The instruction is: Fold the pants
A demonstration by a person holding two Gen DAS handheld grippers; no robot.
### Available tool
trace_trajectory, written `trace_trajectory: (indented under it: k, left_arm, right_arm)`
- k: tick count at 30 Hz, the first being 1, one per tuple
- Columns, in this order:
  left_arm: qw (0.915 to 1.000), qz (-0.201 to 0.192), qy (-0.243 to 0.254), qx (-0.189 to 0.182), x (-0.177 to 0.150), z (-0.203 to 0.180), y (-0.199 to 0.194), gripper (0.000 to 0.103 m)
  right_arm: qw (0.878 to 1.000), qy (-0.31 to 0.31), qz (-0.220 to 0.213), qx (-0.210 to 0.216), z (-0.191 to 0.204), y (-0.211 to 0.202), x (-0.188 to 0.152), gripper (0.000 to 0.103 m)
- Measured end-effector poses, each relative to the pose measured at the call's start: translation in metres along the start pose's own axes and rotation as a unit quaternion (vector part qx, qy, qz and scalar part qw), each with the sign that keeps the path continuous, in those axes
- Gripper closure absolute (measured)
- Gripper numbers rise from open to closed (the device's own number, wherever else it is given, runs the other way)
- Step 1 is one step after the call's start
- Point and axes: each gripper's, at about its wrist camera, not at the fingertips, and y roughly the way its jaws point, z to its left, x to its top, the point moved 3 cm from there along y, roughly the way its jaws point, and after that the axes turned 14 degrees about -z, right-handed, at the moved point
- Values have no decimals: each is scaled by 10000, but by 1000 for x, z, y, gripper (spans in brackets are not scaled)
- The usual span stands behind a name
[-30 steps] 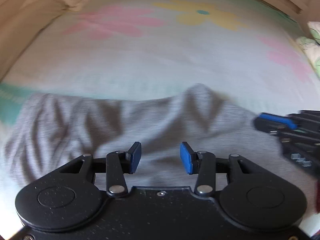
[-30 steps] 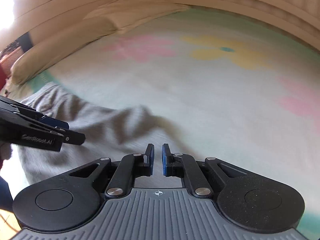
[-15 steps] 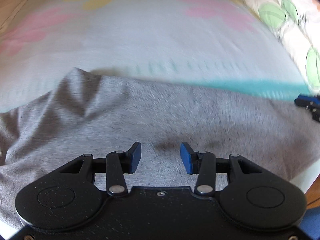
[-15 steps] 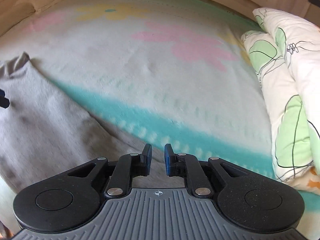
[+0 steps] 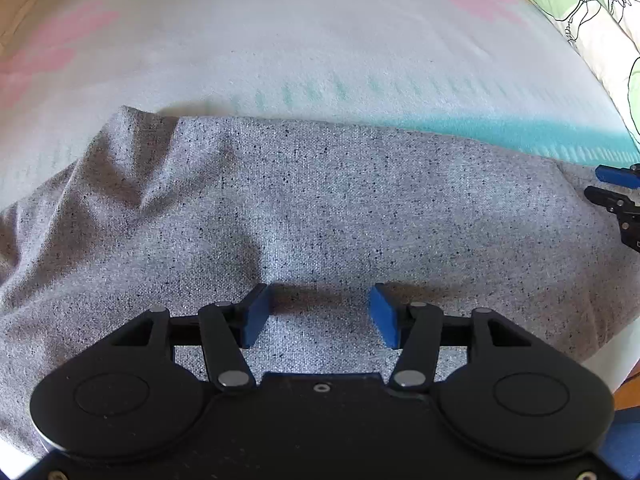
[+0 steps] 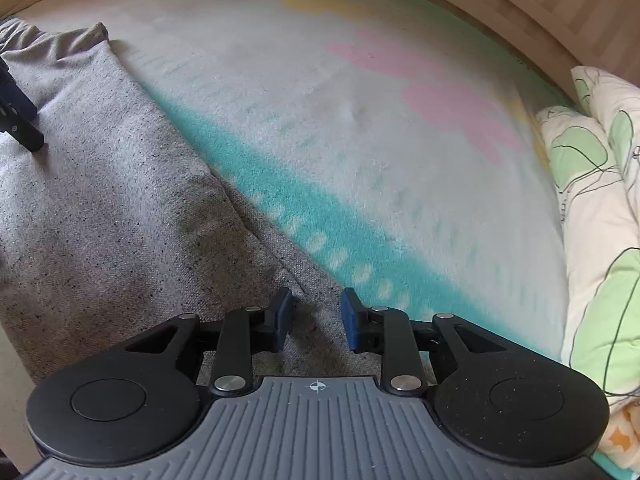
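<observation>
Grey speckled pants [image 5: 320, 216] lie folded in layers on a flowered blanket, creased at the left. My left gripper [image 5: 318, 316] is open and empty, just above the cloth near its front part. The pants also show in the right wrist view [image 6: 120, 216], with a lower layer sticking out along the edge. My right gripper [image 6: 316, 318] is open and empty over that edge by the teal stripe. The right gripper shows at the right edge of the left wrist view [image 5: 618, 196]; the left gripper shows at the left edge of the right wrist view [image 6: 16, 120].
The blanket [image 6: 360, 140] has pink and yellow flowers and a teal stripe [image 6: 304, 216]. A white pillow with green leaf print [image 6: 600, 240] lies along the right, also in the left wrist view [image 5: 580, 12]. A wooden bed frame [image 6: 500, 4] runs behind.
The right gripper has opened from nearly shut. Both grippers swung right along the pants and came lower over the cloth. The left gripper stayed open.
</observation>
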Motion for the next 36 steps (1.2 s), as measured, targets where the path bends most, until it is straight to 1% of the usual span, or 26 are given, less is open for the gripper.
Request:
trace_trajectory:
  k: [3, 6, 7, 9, 10, 11, 12, 14, 16, 17, 18, 19, 20, 22, 23, 25, 26, 27, 29, 31, 33, 34, 36]
  left_arm:
    - [10000, -5, 27, 2, 0, -3, 3, 42]
    - [10000, -5, 29, 3, 1, -3, 5, 42]
    - [10000, -4, 28, 2, 1, -3, 6, 42]
    - [10000, -3, 20, 0, 1, -3, 6, 42]
    - [10000, -6, 7, -3, 1, -3, 6, 42]
    - [10000, -11, -5, -9, 1, -2, 6, 42]
    - [10000, -15, -19, -16, 0, -1, 5, 42]
    - [10000, -19, -58, -23, -1, 3, 2, 42]
    - [10000, -24, -38, -24, -2, 6, 0, 42]
    - [10000, -30, -11, -23, -3, 6, 0, 41]
    - [10000, -36, 5, -21, -3, 6, 0, 41]
    - [10000, -39, 18, -18, -4, 7, 0, 41]
    - [10000, -40, 20, -15, -5, 7, 0, 41]
    - [10000, -35, -19, -13, -6, 8, -1, 41]
    - [10000, -29, -48, -12, -6, 9, -1, 41]
    - [9999, -23, -97, -6, -7, 11, -1, 41]
    - [10000, -25, -96, -5, -6, 12, -1, 41]
    - [10000, -30, -87, 3, -5, 13, -3, 41]
    - [10000, -49, -34, 29, -5, 11, -3, 41]
    - [10000, -69, 19, 54, -7, 9, -3, 41]
    - [9999, -80, 36, 70, -9, 9, -2, 41]
    - [9999, -85, 33, 76, -10, 8, -1, 41]
    - [9999, -93, 33, 79, -12, 8, 0, 41]
  right_arm:
    - [9999, 102, 11, 136, -3, 3, 0, 79]
    - [9996, 104, -7, 258, -1, 3, -1, 90]
    - [9994, 109, -2, 327, 1, 3, -1, 99]
    - [9996, 42, 24, 265, 5, 3, 1, 101]
    - [9999, 12, 6, 149, 4, 2, 2, 101]
    - [10000, -22, -7, -65, 2, 2, 2, 102]
    - [9997, -12, 23, -248, -2, 4, 2, 102]
    - [9992, 291, 97, -245, -9, 9, 2, 102]
    - [9993, 234, 124, -271, -4, 11, 1, 101]
    - [9991, 304, 67, -299, -6, 10, 3, 100]
    - [9981, 507, -28, -353, -11, 6, 4, 98]
    - [9958, 806, -83, -418, -19, 2, 4, 92]
    - [9924, 1121, -149, -485, -29, -4, 4, 90]
    - [9859, 1528, -195, -650, -44, -17, 0, 90]
    - [9844, 1618, -177, -664, -48, -23, -4, 90]
    - [9843, 1708, -157, -428, -47, -34, -11, 90]
    - [9861, 1630, -143, -285, -42, -38, -14, 90]
    - [9887, 1467, -83, -290, -36, -41, -17, 90]
    - [9930, 1055, 77, -528, -30, -41, -24, 90]
    - [9916, 900, 96, -922, -37, -44, -30, 88]
    - [9860, 1042, 136, -1296, -52, -50, -38, 86]
    - [9822, 1201, 138, -1439, -61, -54, -43, 83]
    - [9749, 1440, 127, -1695, -77, -62, -51, 82]
